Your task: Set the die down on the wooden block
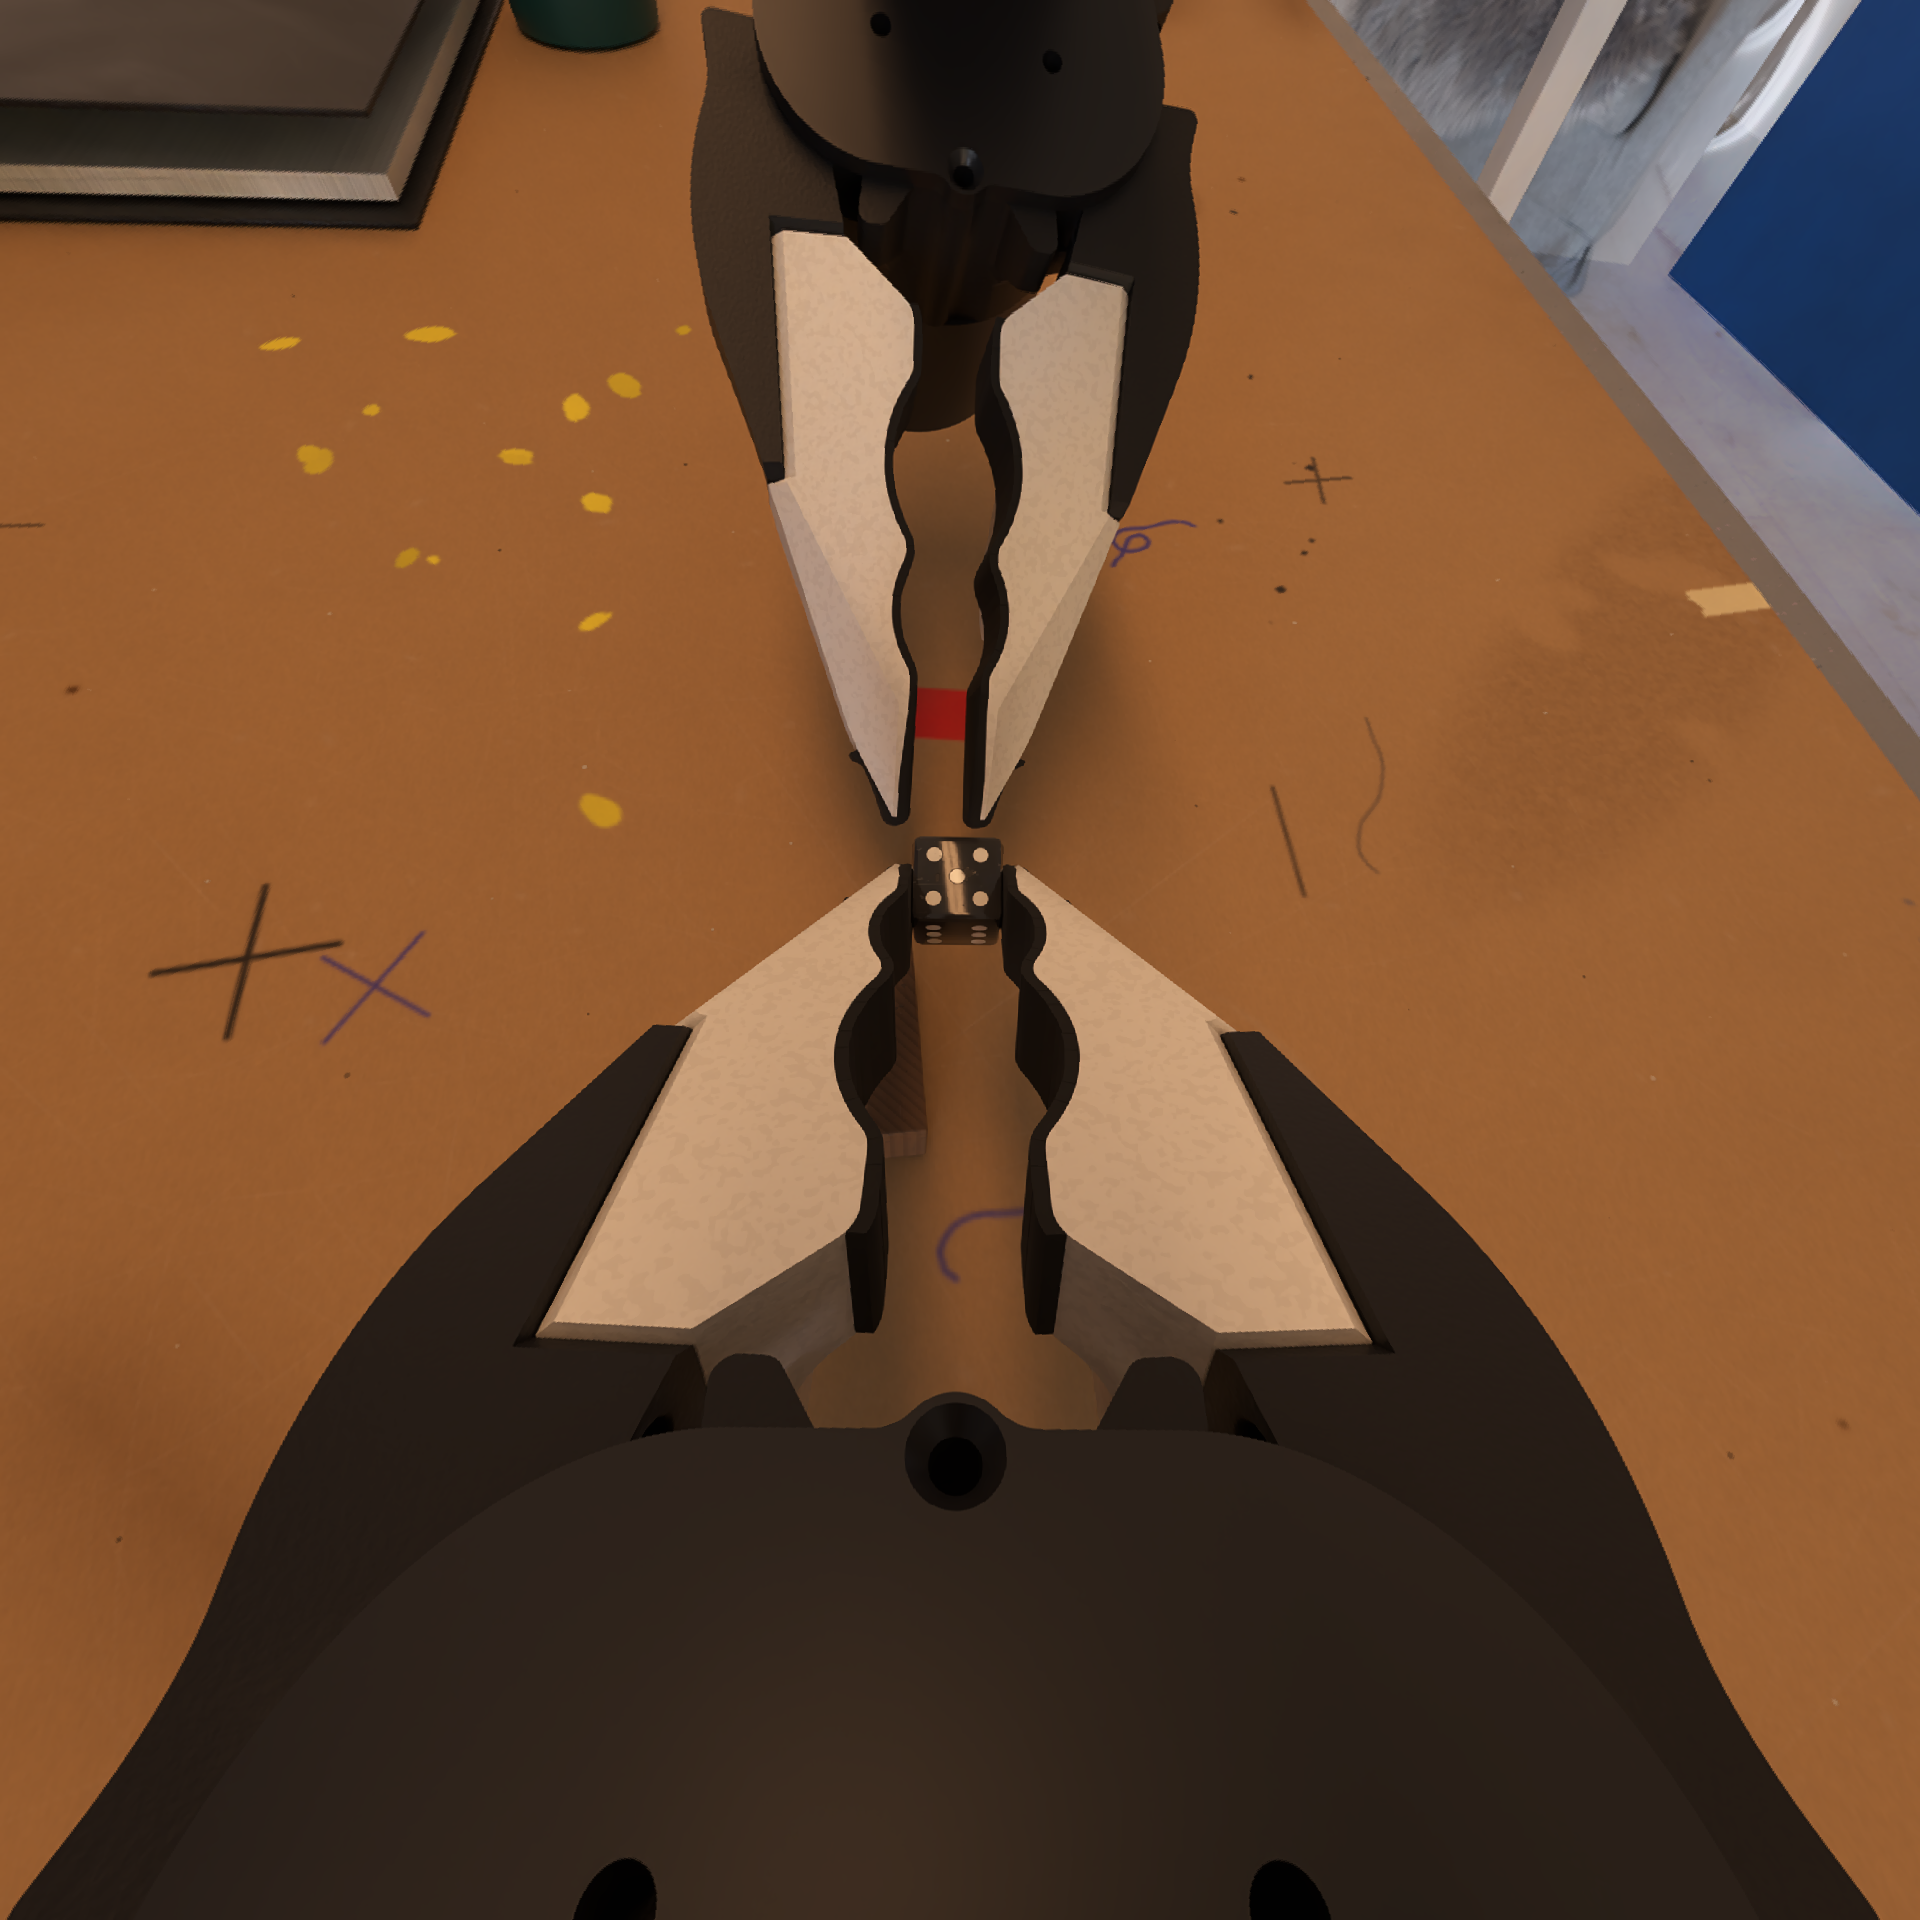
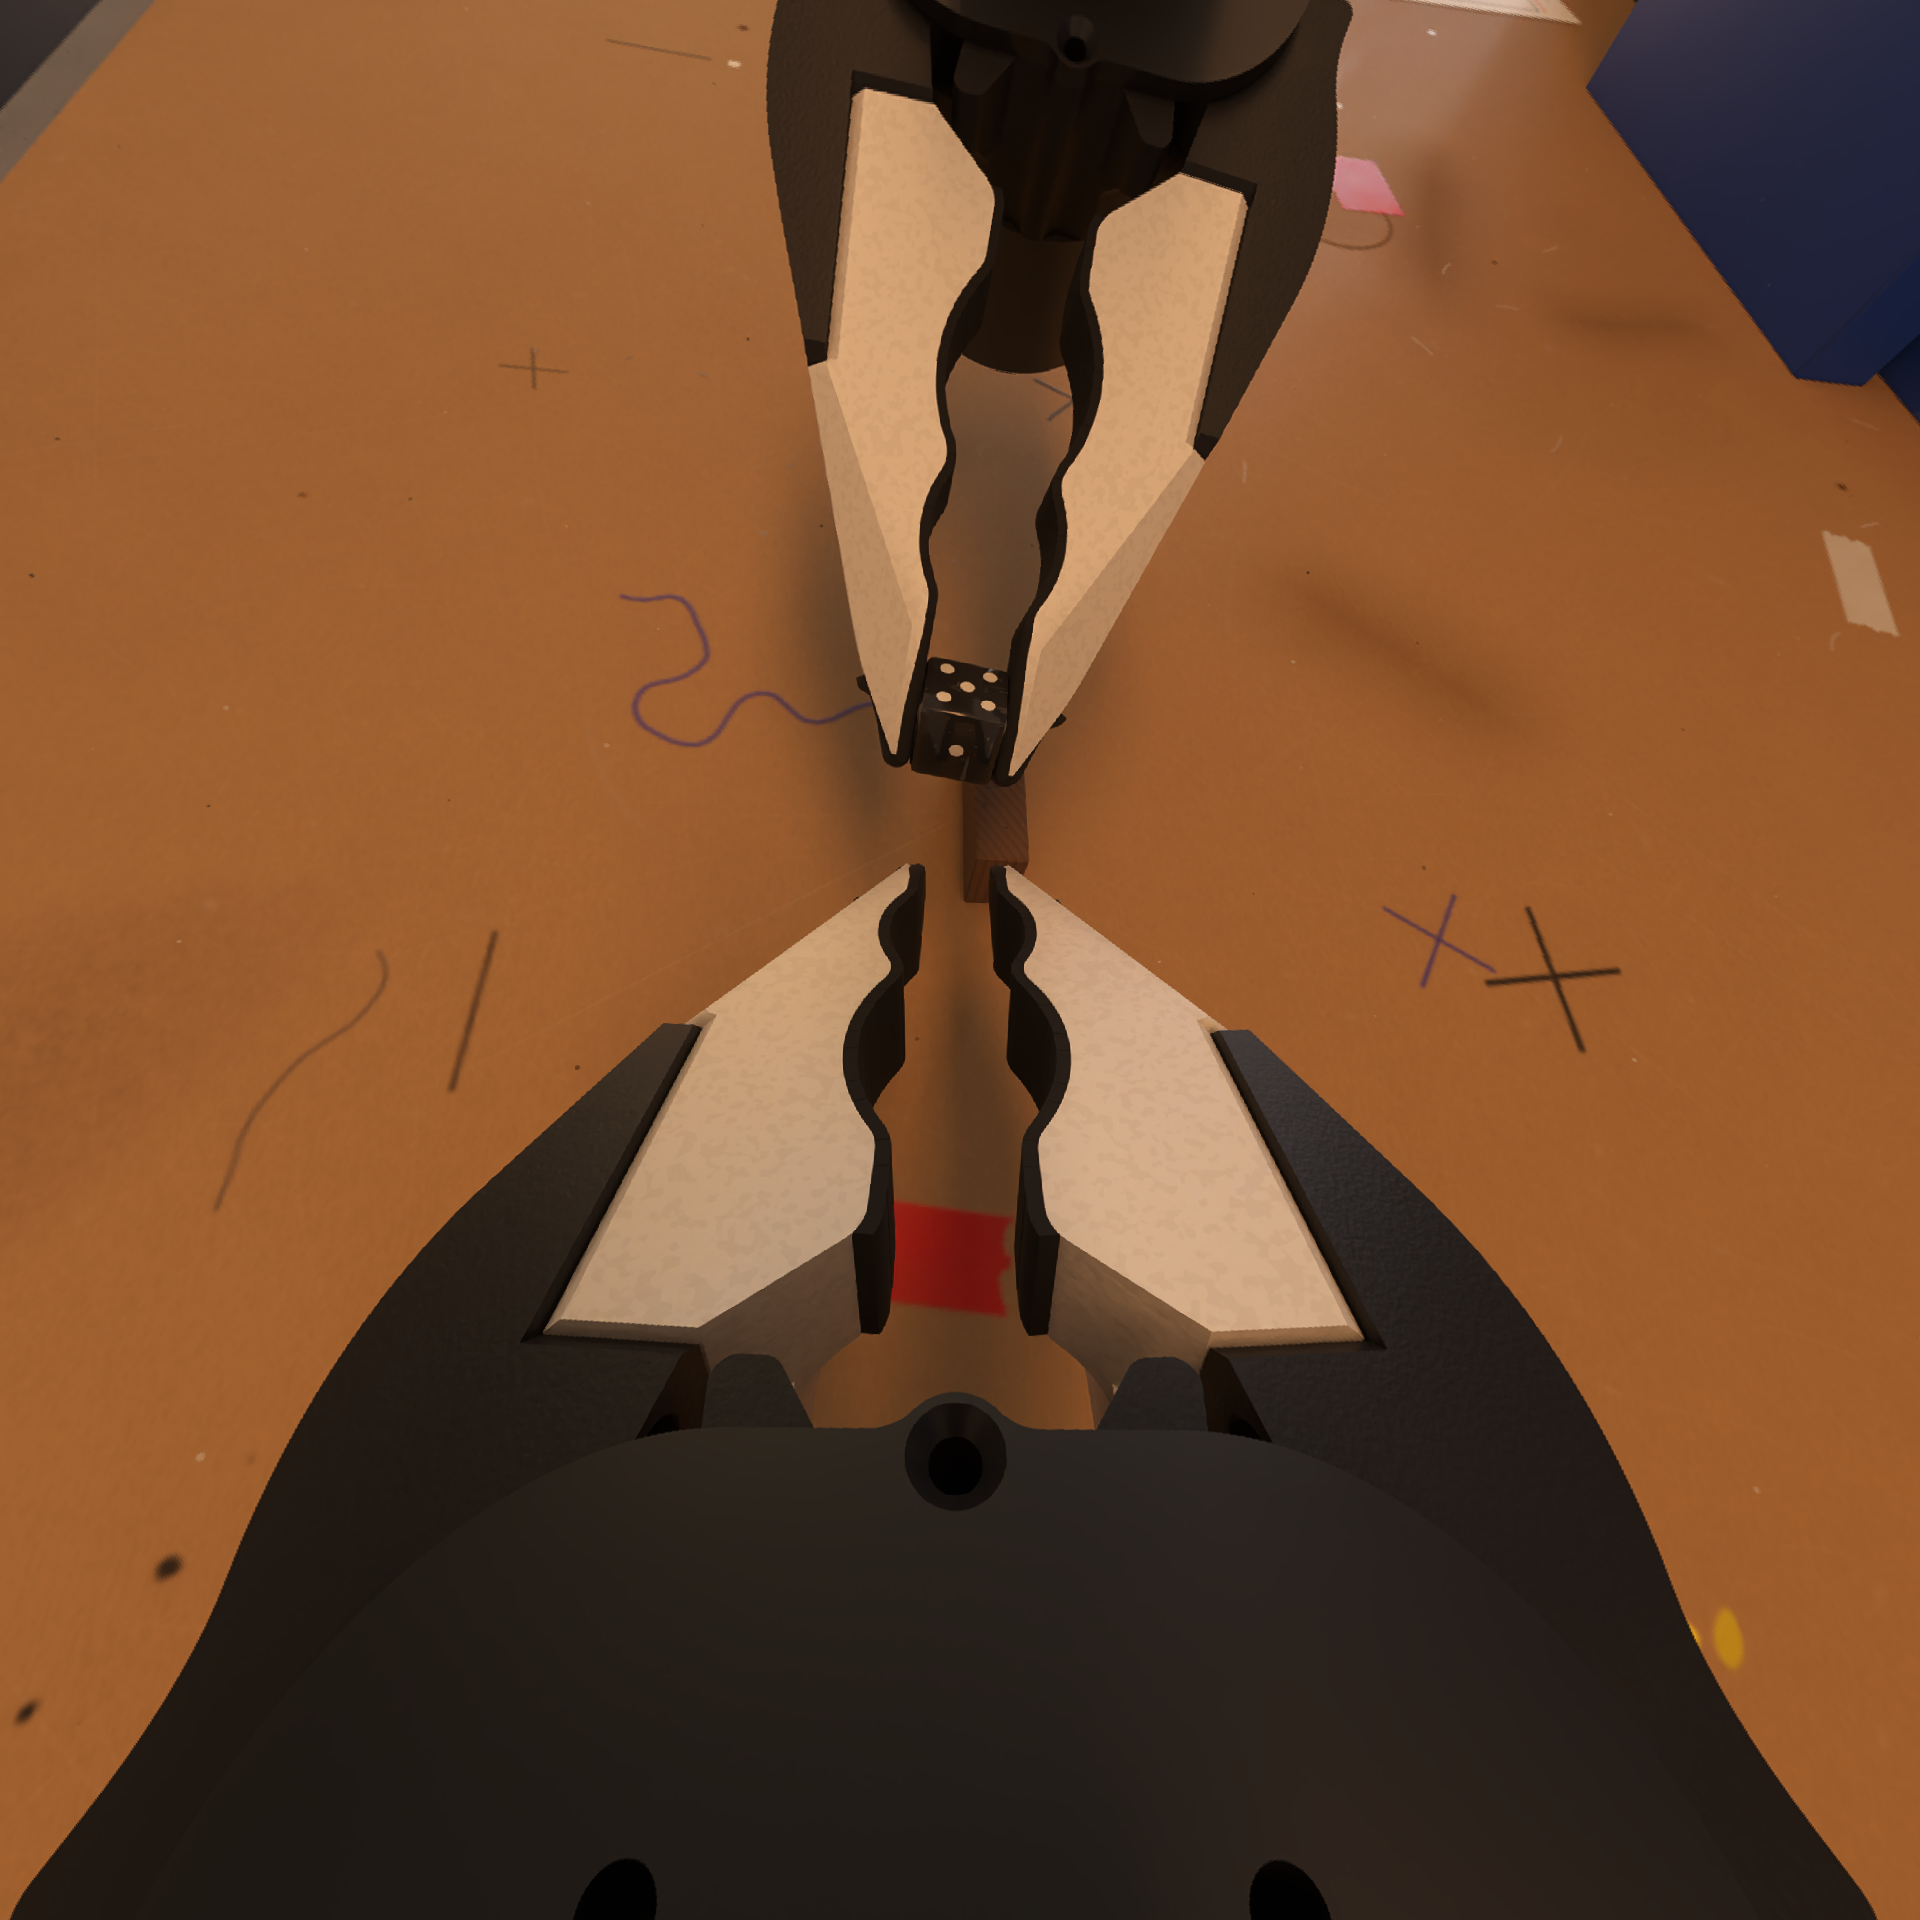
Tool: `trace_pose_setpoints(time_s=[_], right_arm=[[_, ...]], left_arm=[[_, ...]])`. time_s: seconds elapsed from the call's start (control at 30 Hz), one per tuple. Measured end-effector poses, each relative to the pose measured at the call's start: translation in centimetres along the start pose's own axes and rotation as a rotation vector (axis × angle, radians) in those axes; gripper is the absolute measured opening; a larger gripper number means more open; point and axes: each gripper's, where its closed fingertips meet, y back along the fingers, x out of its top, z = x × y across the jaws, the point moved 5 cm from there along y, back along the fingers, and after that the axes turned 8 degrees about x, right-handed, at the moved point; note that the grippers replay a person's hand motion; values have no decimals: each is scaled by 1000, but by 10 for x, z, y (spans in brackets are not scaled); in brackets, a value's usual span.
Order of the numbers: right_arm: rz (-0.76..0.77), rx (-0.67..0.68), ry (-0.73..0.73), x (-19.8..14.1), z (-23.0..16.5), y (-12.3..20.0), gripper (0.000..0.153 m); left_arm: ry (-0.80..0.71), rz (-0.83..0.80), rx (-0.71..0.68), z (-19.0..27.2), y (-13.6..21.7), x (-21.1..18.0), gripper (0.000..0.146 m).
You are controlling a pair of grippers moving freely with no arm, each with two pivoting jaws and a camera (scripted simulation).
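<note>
1. My left gripper pinches the black die between its fingertips, narrowed to the die's width, the five-pip face up.
2. My right gripper holds nothing; its fingers stand a narrow gap apart, tips just across from the die.
3. The wooden block stands on the counter under and between the two sets of fingertips, offset to one side of the die; the die is above it, and I cannot tell whether they touch.
4. The counter is a brown board, scuffed and marked with pen crosses, a purple squiggle and yellow paint spots.
5. A red tape patch lies on the counter beneath my right gripper, and a pale tape strip farther off.
6. At the far left edge sits a grey slab with a dark green cup beside it.
7. Beyond the counter edge are a blue panel and white frames.
</note>
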Motion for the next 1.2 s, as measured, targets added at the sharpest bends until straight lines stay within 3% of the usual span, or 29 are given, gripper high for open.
trace_pose_setpoints(time_s=[0.63, 0.77, 1.0, 1.2], right_arm=[[11, 143, -63, -8, -12, 14, 8], [-34, 154, -85, -12, -12, 15, 8], [-21, 103, -77, -12, -6, 31, 8], [-18, 66, -60, -11, -4, 30, 9]], left_arm=[[-130, -88, 34, 13, -3, 5, 16], [-141, -178, 45, 12, -5, -11, 16], [-43, -32, 51, 2, 11, 5, 16], [-4, 1, 67, -3, 13, 8, 16]])
